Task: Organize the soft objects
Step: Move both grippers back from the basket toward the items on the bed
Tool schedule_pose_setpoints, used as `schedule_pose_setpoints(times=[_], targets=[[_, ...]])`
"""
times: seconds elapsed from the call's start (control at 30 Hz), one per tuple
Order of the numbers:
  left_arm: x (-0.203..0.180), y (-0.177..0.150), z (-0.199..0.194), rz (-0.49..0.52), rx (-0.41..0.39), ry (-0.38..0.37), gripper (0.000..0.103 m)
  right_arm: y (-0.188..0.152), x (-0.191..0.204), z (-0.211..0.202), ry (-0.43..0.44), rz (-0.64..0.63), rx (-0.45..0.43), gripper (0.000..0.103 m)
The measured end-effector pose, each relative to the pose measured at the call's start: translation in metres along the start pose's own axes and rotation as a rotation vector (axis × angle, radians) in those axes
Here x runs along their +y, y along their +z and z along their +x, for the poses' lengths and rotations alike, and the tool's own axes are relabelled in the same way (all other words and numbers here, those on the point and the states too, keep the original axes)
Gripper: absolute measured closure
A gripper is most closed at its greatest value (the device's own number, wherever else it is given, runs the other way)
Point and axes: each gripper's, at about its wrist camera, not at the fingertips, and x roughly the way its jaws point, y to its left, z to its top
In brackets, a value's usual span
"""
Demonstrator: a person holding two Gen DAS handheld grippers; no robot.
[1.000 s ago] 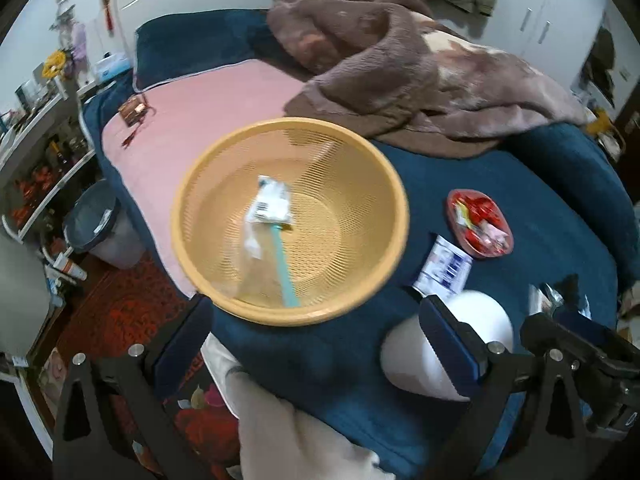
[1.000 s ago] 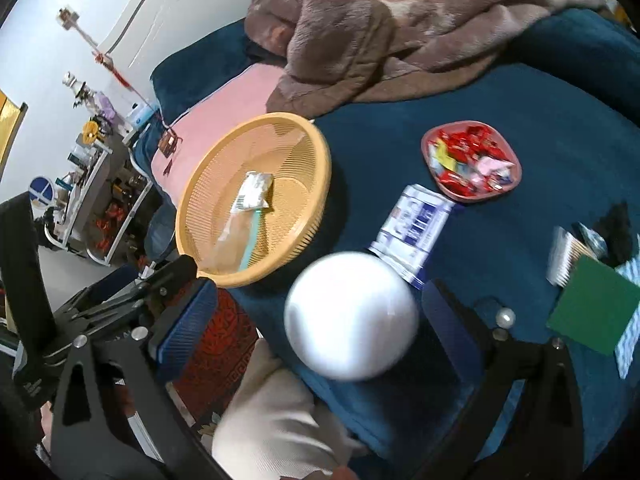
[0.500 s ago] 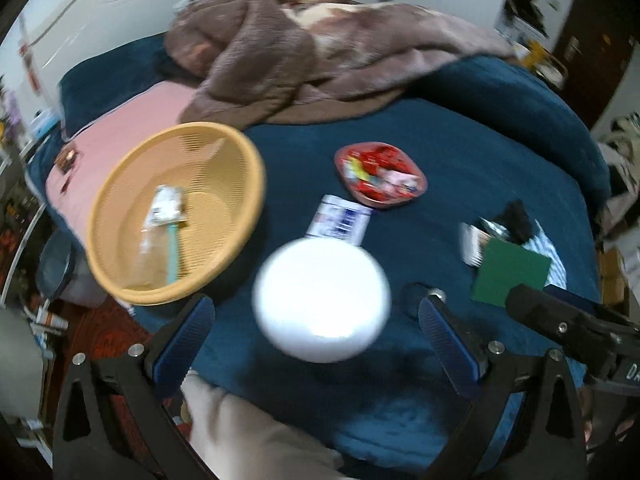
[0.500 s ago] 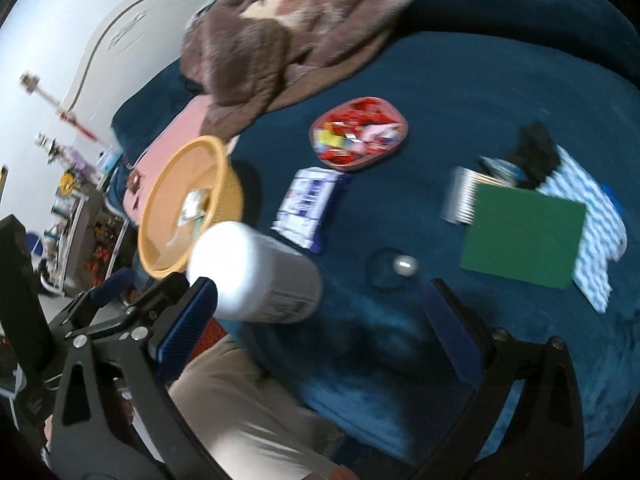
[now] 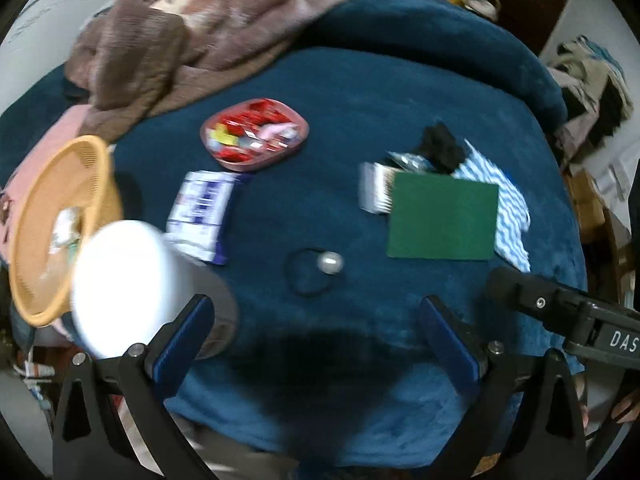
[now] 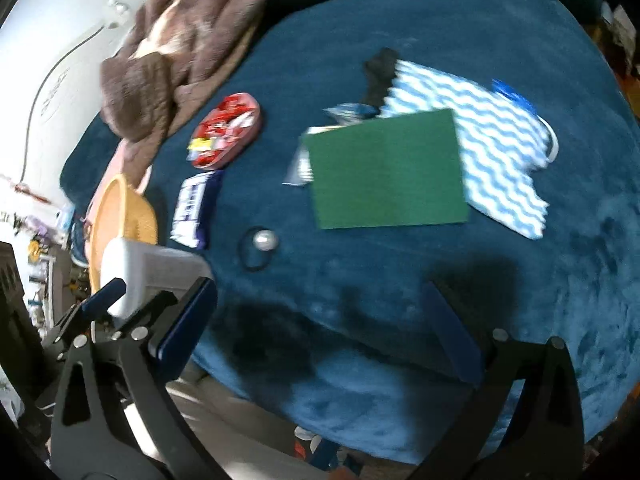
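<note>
We held both grippers over the near edge of the bed, and neither was gripping anything: the left gripper had its blue-padded fingers spread wide with only blanket between them, and the right gripper stood equally wide and empty. The soft things we judged the task to concern lay in a loose cluster on the dark blue blanket: a green cloth lying flat over one edge of a blue-and-white wavy striped cloth, with a crumpled black fabric piece touching the striped cloth's far corner. A black hair tie with a pearl bead lay alone, nearer the left gripper than any other item, so we took it as that hand's easiest first pick. The yellow mesh basket sat at the left edge, partly on a pink sheet, probably as the collecting bin; a white cylindrical container stood just in front of it, blurred, and crowded the left finger. A red tray of wrapped sweets and a blue-and-white packet sat between basket and cloths, narrowing that path. The bare blanket below the cloths gave open room, though the bed's near edge fell away just beneath both grippers
</note>
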Motion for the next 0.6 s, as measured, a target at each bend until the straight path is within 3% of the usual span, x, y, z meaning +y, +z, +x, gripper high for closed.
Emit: schedule_pose_setpoints(times=[0.17, 0.3, 0.5, 0.6], targets=[[-0.026, -0.005, 0.037, 0.033, 0.029, -0.046, 0.001, -0.002, -0.03, 0.009, -0.048, 0.043, 0.004, 0.0], [-0.028, -0.009, 0.071, -0.005, 0.056, -0.093, 0.003, -0.004, -0.047, 0.02, -0.073, 0.07, 0.017, 0.0], [-0.018, -0.01, 0.115, -0.071, 0.071, -0.131, 0.018, -0.01, -0.073, 0.032, -0.097, 0.11, 0.03, 0.0], [-0.016, -0.01, 0.131, -0.073, 0.06, -0.116, 0.031, -0.013, -0.084, 0.036, -0.116, 0.136, 0.03, 0.0]])
